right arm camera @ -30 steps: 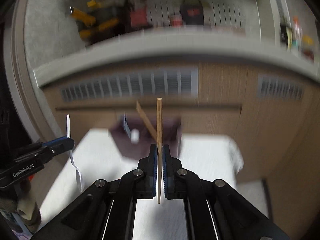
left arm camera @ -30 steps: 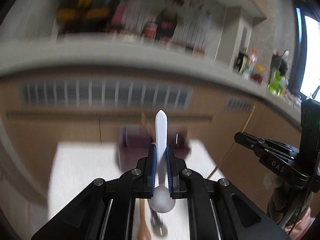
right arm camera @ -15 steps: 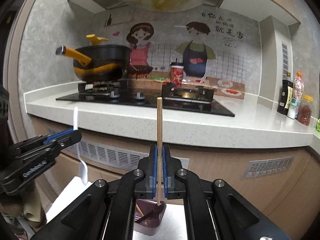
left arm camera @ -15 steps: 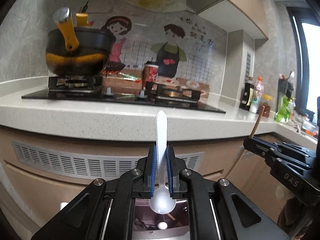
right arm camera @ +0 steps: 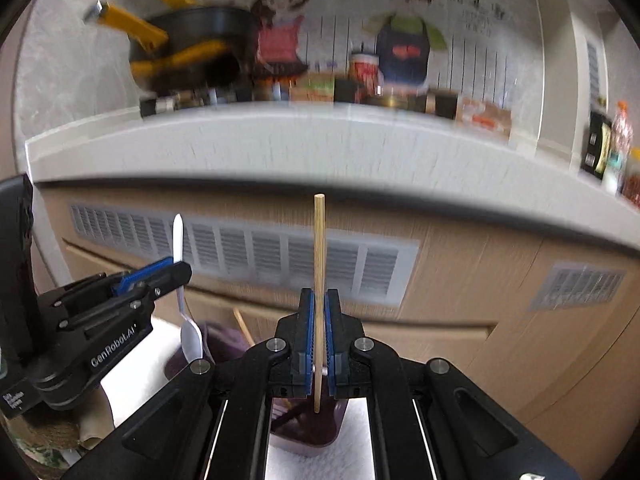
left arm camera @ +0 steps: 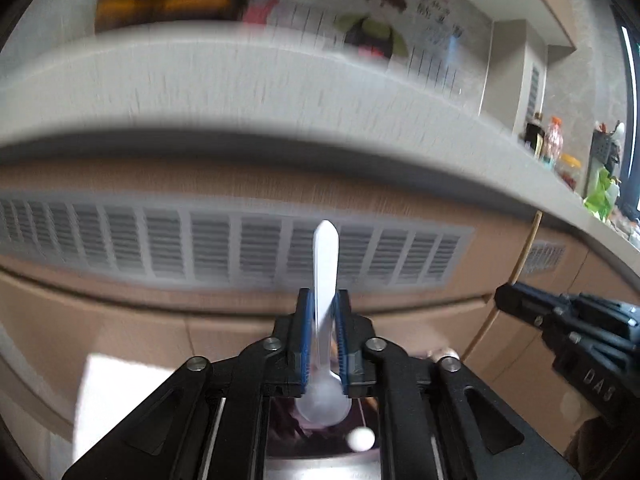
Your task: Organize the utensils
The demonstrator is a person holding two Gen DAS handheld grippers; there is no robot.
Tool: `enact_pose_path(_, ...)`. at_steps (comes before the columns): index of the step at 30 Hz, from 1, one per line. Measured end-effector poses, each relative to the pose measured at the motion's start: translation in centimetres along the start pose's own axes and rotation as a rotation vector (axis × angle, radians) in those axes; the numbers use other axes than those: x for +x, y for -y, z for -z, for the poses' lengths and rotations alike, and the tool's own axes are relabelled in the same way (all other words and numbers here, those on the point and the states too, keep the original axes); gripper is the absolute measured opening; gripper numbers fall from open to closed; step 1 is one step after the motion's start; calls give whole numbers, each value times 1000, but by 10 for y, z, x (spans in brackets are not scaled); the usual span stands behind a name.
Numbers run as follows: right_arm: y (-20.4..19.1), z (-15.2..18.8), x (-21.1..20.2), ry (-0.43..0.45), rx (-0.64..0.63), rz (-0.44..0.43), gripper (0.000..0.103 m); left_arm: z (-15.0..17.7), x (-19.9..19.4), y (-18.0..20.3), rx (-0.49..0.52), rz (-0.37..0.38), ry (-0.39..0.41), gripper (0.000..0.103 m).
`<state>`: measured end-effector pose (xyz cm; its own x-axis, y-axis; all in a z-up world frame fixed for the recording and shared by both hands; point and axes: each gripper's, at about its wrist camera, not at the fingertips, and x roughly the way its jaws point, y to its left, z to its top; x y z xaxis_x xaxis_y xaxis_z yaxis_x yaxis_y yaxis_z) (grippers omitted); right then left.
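My left gripper [left arm camera: 324,300] is shut on a white plastic spoon [left arm camera: 325,264], handle up and bowl down, held above a dark purple utensil holder [left arm camera: 320,440]. My right gripper [right arm camera: 319,300] is shut on a wooden chopstick [right arm camera: 319,248], held upright with its lower tip over the same purple holder [right arm camera: 316,432], which stands on a white cloth and has another stick in it. The left gripper and spoon [right arm camera: 182,272] show at the left of the right wrist view. The right gripper and chopstick [left arm camera: 524,256] show at the right of the left wrist view.
A white cloth [right arm camera: 352,452] covers the table under the holder. Behind it are wooden cabinet fronts with a vent grille [right arm camera: 248,256] and a white counter [right arm camera: 280,148] with a black and yellow pot [right arm camera: 188,48] and bottles [right arm camera: 612,148].
Both cameras have tilted down from the stove and backsplash toward the cabinet fronts. Both grippers have lowered toward the purple holder, each still holding its utensil.
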<state>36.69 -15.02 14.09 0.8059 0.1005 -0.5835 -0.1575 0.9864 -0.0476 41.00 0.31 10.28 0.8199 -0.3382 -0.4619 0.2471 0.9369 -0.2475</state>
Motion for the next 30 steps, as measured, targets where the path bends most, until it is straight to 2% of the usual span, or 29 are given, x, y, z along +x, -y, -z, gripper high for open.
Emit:
enact_pose_path(2, -1, 13, 18, -63, -20, -38, 12, 10, 15, -8, -31, 16, -49, 46)
enact_pose_path(5, -3, 30, 31, -98, -58, -17, 26, 25, 29, -19, -56, -2, -101, 47)
enact_pose_path(8, 4, 42, 31, -113, -48, -12, 34, 36, 24, -29, -91, -7, -129, 47)
enact_pose_path(9, 9, 45, 28, -114, -34, -15, 35, 41, 16, -30, -90, -17, -131, 47)
enact_pose_path(12, 26, 55, 15, -114, 7, 0, 47, 55, -9, -31, -67, -46, -147, 48)
enact_pose_path(14, 37, 65, 2, -110, 23, 18, 60, 66, -26, -33, -58, -72, -168, 50)
enact_pose_path(20, 51, 107, -41, -127, 10, 62, 83, 112, -70, -37, -46, -113, -256, 53)
enact_pose_path(24, 42, 140, -65, -188, -57, 18, 85, 145, -93, -29, 9, -139, -307, 55)
enact_pose_path(28, 27, 175, -80, -279, -135, -69, 85, 171, -111, -26, 30, -135, -345, 65)
enact_pose_path(30, 18, 191, -85, -317, -175, -97, 85, 178, -116, -24, 46, -144, -355, 65)
